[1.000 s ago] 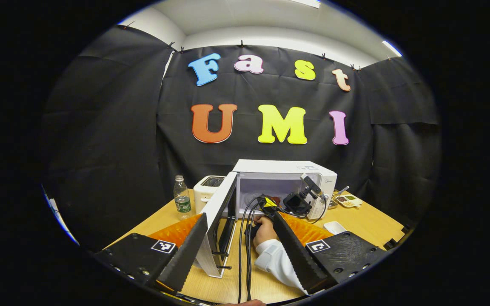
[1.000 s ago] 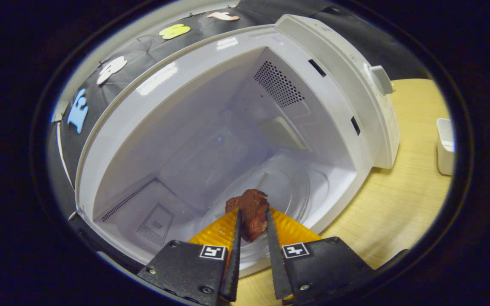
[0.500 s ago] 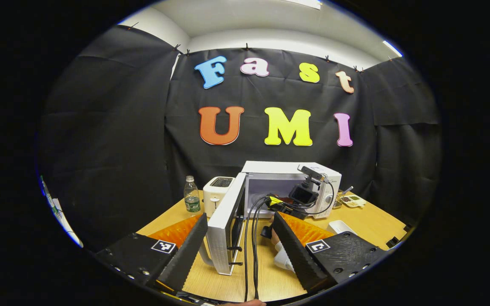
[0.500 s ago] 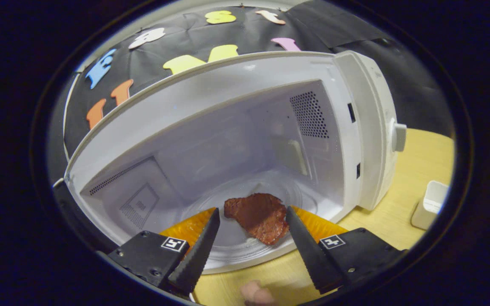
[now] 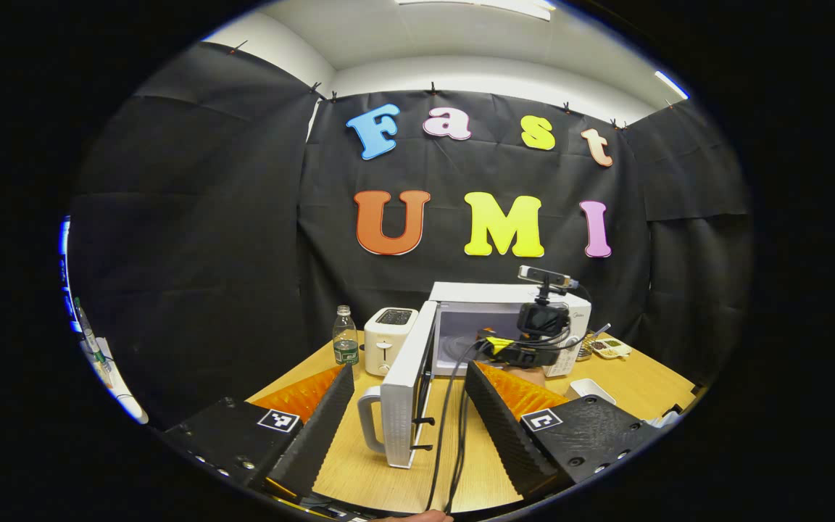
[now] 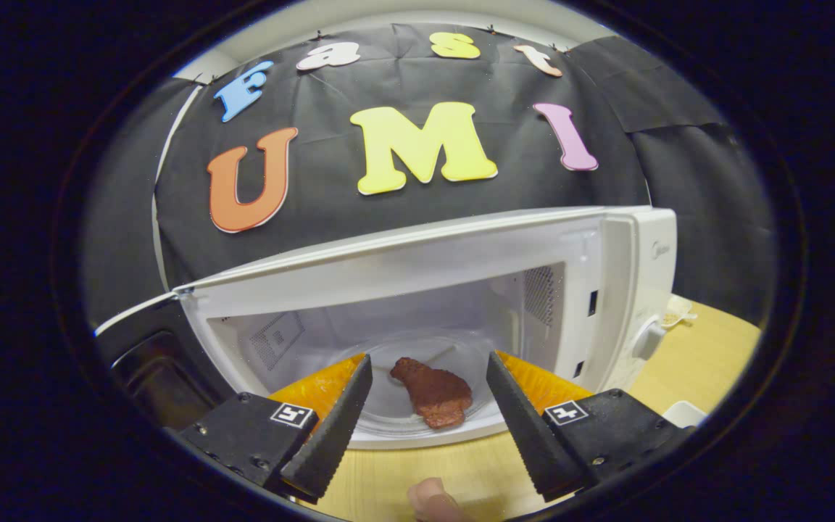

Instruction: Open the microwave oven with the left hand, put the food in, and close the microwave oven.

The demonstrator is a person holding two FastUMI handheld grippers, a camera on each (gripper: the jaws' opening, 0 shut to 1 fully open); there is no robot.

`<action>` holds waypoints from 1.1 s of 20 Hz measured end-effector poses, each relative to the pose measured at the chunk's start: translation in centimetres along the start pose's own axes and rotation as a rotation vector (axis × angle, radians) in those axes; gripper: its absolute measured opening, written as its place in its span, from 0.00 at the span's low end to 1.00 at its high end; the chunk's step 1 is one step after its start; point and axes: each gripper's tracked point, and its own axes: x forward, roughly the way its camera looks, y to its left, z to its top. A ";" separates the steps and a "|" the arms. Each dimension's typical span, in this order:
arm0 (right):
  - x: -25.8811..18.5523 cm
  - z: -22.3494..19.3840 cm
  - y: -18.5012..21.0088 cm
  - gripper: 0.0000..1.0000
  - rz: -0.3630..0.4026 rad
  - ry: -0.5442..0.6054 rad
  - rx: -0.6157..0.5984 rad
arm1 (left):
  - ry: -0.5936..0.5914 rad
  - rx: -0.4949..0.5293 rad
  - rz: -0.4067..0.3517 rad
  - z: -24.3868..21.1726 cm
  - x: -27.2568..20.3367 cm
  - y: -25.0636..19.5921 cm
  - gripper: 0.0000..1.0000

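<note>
Before microwave (image 6: 628, 268) mouth, right gripper (image 6: 428, 406) level, fingers spread, food (image 6: 433, 390) inside; left gripper (image 5: 406, 406) fingers spread.

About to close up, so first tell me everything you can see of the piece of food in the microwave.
The food is a flat, irregular reddish-brown piece with a rough surface, like cooked meat. It lies on the clear glass turntable inside the white microwave, toward the front of the cavity. Nothing grips it: the right tool is open, its fingers apart on either side in that view. The microwave door stands open.
</note>
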 end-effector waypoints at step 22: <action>-36.8 10.7 -12.4 0.90 0.240 -0.252 -0.213 | -0.038 0.000 -0.073 -5.0 5.1 5.2 0.00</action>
